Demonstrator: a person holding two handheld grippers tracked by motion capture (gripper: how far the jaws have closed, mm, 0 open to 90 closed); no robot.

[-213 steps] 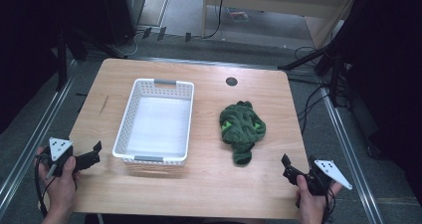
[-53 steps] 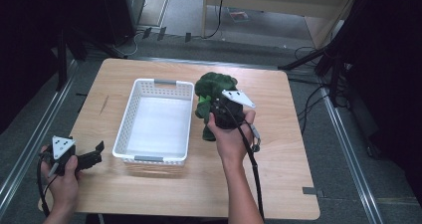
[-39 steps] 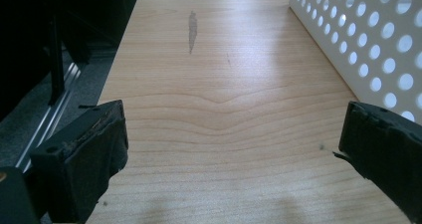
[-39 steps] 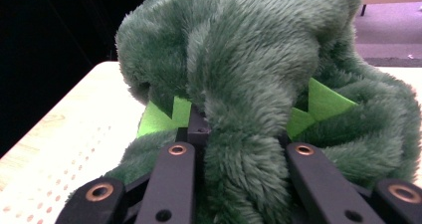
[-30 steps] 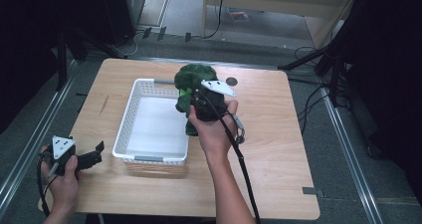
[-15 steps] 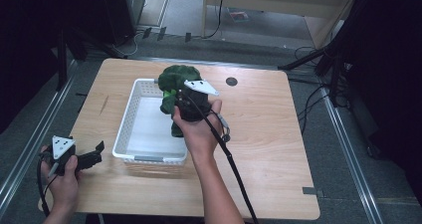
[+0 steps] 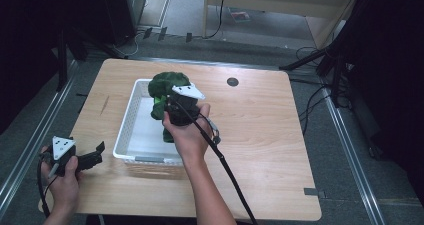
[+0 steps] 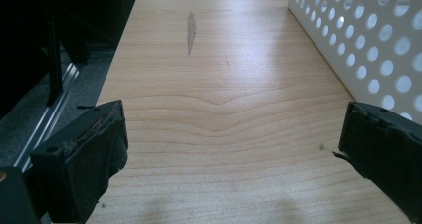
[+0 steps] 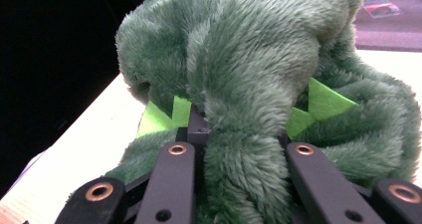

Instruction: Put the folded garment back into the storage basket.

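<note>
A light wooden tabletop [image 7: 260, 135] with rounded corners stands on a grey floor [image 7: 360, 150], flanked left and right by metal rails [image 7: 30, 135], with dark surroundings and black cables [image 7: 315, 92] trailing at the right. A small round dark grommet [image 7: 232, 81] sits near the tabletop's far edge, and a thin dark streak [image 8: 191, 30] marks the wood on the left side. Beyond the far edge stand pale wooden furniture [image 7: 280, 0] and black stand legs. A white perforated basket [image 7: 131, 130] rests left of the middle of the tabletop, its long side running away from the person. The right hand-held gripper [image 7: 172, 105] hangs above the basket, clenched on a green plush toy [image 7: 167, 85]; in the right gripper view the fuzzy green plush toy [image 9: 249, 84] bulges up between the closed-in jaws, with bright green felt pieces [image 9: 323, 102] poking out of the fur. The toy is held above the basket's far half, part of it hanging down toward the basket's floor beside the hand; whether it touches the floor cannot be told. The left hand-held gripper [image 7: 92, 157] rests at the near left corner of the tabletop, just beside the basket's near corner, jaws spread wide and holding nothing; its own view shows bare wood between them and the basket's holed wall [image 8: 368, 40] at the right.
</note>
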